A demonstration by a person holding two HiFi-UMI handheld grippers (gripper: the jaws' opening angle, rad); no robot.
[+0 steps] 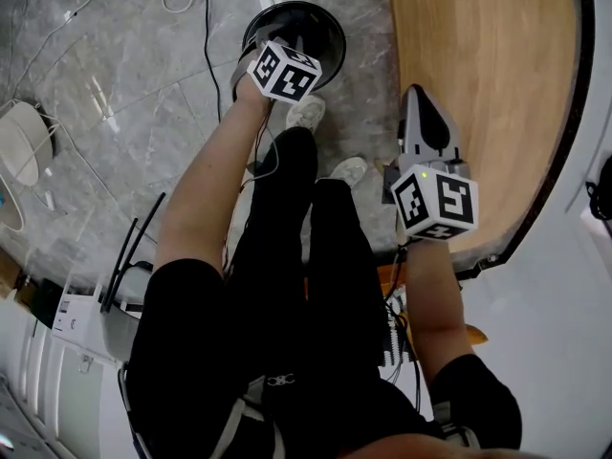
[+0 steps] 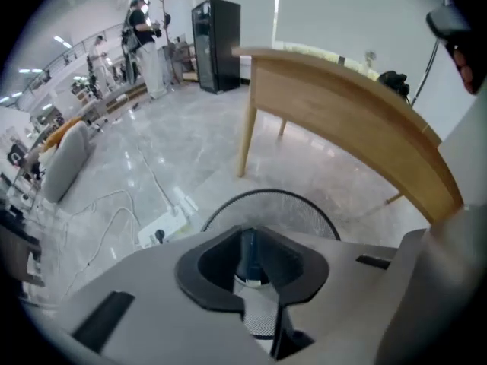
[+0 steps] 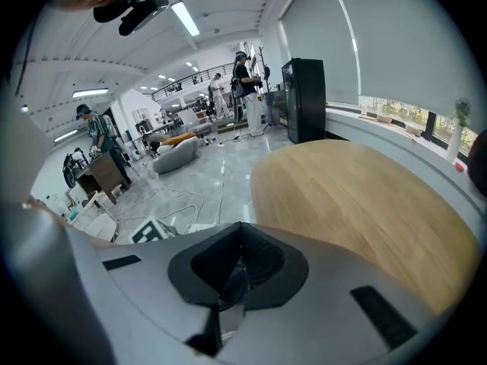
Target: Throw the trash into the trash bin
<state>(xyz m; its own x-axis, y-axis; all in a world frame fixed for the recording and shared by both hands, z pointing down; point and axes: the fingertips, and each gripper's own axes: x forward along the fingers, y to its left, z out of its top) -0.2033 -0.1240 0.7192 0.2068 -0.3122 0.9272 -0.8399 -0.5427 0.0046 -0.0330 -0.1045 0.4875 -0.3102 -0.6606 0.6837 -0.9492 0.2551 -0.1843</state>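
A black mesh trash bin [image 1: 326, 28] stands on the grey floor beside the table. My left gripper's marker cube [image 1: 285, 73] hangs right over the bin's near rim, pointing steeply down. In the left gripper view the bin [image 2: 283, 203] fills the space past my left gripper [image 2: 249, 271]. Its jaws stand a narrow slit apart, mesh shows through the slit, and I see nothing gripped. My right gripper [image 1: 422, 103] hovers over the edge of the round wooden table [image 1: 483, 84]. Its jaws [image 3: 231, 281] look closed together and empty. I cannot make out any trash.
A white power strip [image 2: 163, 231] with cables lies on the floor left of the bin. The person's shoes [image 1: 307, 113] stand just before the bin. The table's wooden leg [image 2: 245, 141] rises behind it. A black cabinet [image 2: 215, 44] and people stand far off.
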